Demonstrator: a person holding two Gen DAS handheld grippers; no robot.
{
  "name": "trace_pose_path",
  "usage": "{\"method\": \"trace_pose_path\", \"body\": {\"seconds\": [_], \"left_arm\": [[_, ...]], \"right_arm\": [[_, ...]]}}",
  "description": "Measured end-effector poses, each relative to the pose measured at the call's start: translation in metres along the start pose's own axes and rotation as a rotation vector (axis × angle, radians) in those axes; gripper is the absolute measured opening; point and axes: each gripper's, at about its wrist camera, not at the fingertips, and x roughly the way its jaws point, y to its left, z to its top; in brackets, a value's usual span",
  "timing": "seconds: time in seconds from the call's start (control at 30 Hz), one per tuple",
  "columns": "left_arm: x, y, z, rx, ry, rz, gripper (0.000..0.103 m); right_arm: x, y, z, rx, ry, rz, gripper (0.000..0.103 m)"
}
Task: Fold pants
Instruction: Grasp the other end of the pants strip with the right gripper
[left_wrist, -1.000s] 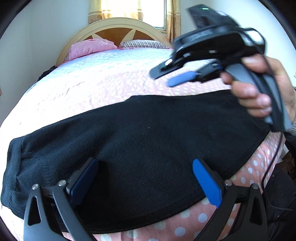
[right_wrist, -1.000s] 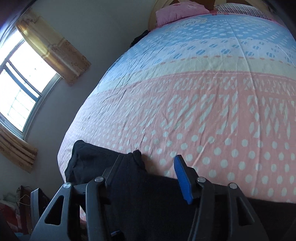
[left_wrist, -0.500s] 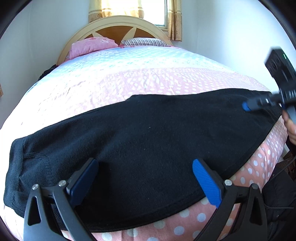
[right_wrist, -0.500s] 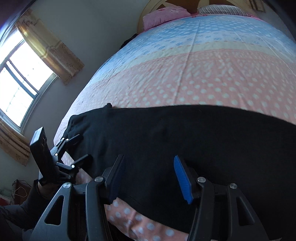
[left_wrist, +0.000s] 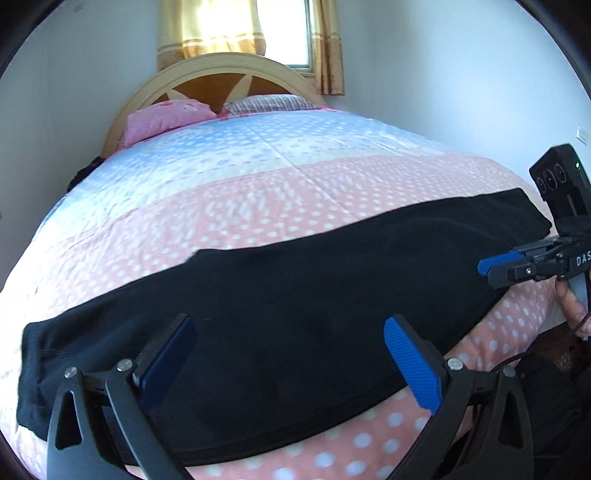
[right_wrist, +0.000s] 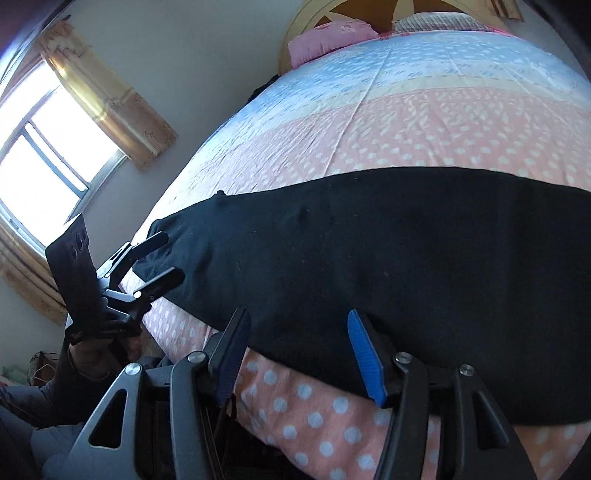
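Observation:
Black pants (left_wrist: 295, 306) lie flat in a long strip across the near edge of the bed, also in the right wrist view (right_wrist: 406, 251). My left gripper (left_wrist: 288, 354) is open and empty, hovering over the waistband end; it shows in the right wrist view (right_wrist: 162, 258) beside that end. My right gripper (right_wrist: 295, 350) is open and empty at the pants' near hem. In the left wrist view it (left_wrist: 491, 271) sits by the leg end, seen side-on.
The bed has a pink dotted cover (left_wrist: 258, 206) turning blue farther back. Pink pillows (left_wrist: 166, 118) and a wooden headboard (left_wrist: 218, 74) stand at the far end. A curtained window (right_wrist: 55, 155) is on the left wall.
My right gripper swung from above the pants' middle out to the leg end at the right and drew back low to the bed edge. The pants lie spread flat. My left gripper barely moved.

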Motion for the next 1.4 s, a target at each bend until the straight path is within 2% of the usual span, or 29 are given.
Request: {"method": "trace_pose_path", "body": {"seconds": [0.1,0.23,0.43,0.53,0.6,0.73,0.83,1.0,1.1,1.2,1.3,1.4], "left_arm": [[0.006,-0.015,0.006,0.022,0.007,-0.039,0.103],[0.014,-0.03,0.016,0.08,0.012,-0.031,0.103],[0.032,-0.037,0.017,0.046,0.072,-0.005,0.103],[0.039,-0.039,0.014,0.032,0.091,0.012,0.103],[0.042,-0.041,0.013,0.037,0.097,0.028,0.103],[0.045,-0.04,0.01,0.035,0.099,0.032,0.103],[0.043,-0.035,0.008,0.008,0.099,0.021,0.103],[0.043,-0.034,0.007,0.0,0.099,0.013,0.103],[0.043,-0.034,0.007,-0.002,0.099,0.012,0.103],[0.044,-0.035,0.007,-0.003,0.101,0.012,0.103],[0.044,-0.035,0.007,-0.002,0.101,0.013,0.103],[0.044,-0.035,0.007,-0.003,0.1,0.012,0.103]], "right_arm": [[-0.026,-0.012,-0.002,0.005,-0.056,-0.057,0.057],[-0.074,-0.054,-0.007,0.095,-0.162,-0.137,0.057],[-0.179,-0.151,-0.032,0.383,-0.386,-0.311,0.057],[-0.217,-0.189,-0.048,0.495,-0.463,-0.369,0.057],[-0.229,-0.208,-0.055,0.55,-0.469,-0.396,0.057],[-0.236,-0.242,-0.069,0.654,-0.433,-0.389,0.057],[-0.232,-0.258,-0.082,0.687,-0.404,-0.31,0.057],[-0.21,-0.256,-0.084,0.669,-0.385,-0.286,0.056],[-0.206,-0.256,-0.084,0.668,-0.398,-0.229,0.055],[-0.2,-0.254,-0.076,0.65,-0.381,-0.249,0.051],[-0.197,-0.26,-0.075,0.659,-0.381,-0.271,0.04],[-0.2,-0.264,-0.078,0.664,-0.393,-0.258,0.039]]}}
